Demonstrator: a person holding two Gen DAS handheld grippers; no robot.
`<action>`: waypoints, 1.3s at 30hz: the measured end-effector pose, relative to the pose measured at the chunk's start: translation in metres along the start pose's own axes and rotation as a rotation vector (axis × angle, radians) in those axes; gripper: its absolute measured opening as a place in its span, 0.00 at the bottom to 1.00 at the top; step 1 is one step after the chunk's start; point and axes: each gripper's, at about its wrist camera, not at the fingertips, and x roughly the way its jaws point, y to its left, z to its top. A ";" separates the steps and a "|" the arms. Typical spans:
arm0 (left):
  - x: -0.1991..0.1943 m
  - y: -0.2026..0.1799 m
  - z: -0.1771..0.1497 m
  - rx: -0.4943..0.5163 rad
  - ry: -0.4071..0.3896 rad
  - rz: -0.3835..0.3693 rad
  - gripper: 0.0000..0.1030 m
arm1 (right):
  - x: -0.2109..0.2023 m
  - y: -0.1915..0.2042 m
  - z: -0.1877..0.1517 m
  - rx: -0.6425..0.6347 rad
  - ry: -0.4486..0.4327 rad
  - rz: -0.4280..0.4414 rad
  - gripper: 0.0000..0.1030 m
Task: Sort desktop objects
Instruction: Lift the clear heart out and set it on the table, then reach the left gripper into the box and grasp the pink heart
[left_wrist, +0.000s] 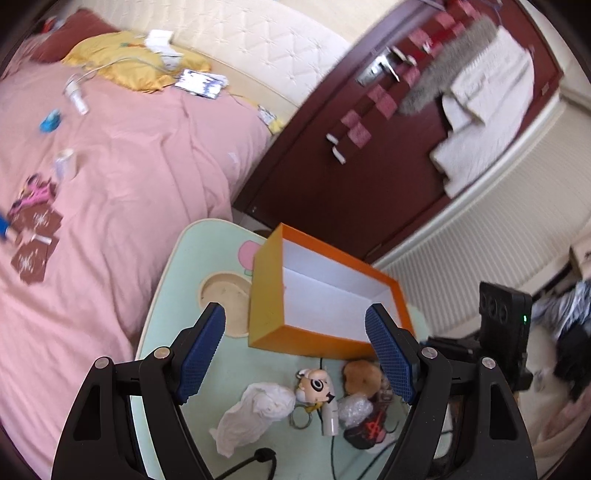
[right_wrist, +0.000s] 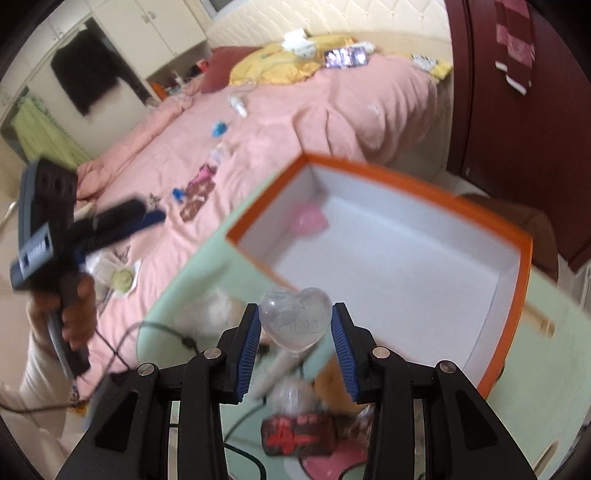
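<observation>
My right gripper (right_wrist: 295, 326) is shut on a clear heart-shaped piece (right_wrist: 293, 319), held above the near edge of the mint-green table (right_wrist: 535, 387). Just beyond it stands an open orange box (right_wrist: 406, 175) with a white inside and a pink item (right_wrist: 308, 219) in its far corner. My left gripper (left_wrist: 295, 325) is open and holds nothing; it hovers near the orange box (left_wrist: 266, 295). Below it lie a crumpled white tissue (left_wrist: 255, 413), a cartoon keychain (left_wrist: 316, 386), a white tube (left_wrist: 330, 419), a brown plush (left_wrist: 364, 373), bubble wrap (left_wrist: 354, 406) and a black-and-red item (left_wrist: 369, 428).
A pink bed (left_wrist: 129, 166) with several loose small things runs along the table's left side. A dark red door (left_wrist: 369, 166) with hanging cloths stands behind the box. Black cables (left_wrist: 258, 458) cross the table's near edge. A hand (right_wrist: 70, 314) holds the left gripper's handle.
</observation>
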 end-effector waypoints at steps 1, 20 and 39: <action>0.005 -0.005 0.002 0.013 0.016 0.006 0.76 | 0.004 -0.002 -0.005 0.013 0.008 -0.002 0.37; 0.114 -0.080 0.053 0.399 0.404 0.221 0.71 | -0.027 -0.027 -0.060 0.132 -0.203 -0.051 0.49; 0.173 -0.116 0.052 0.928 0.635 0.408 0.70 | -0.036 -0.038 -0.045 0.177 -0.221 0.008 0.49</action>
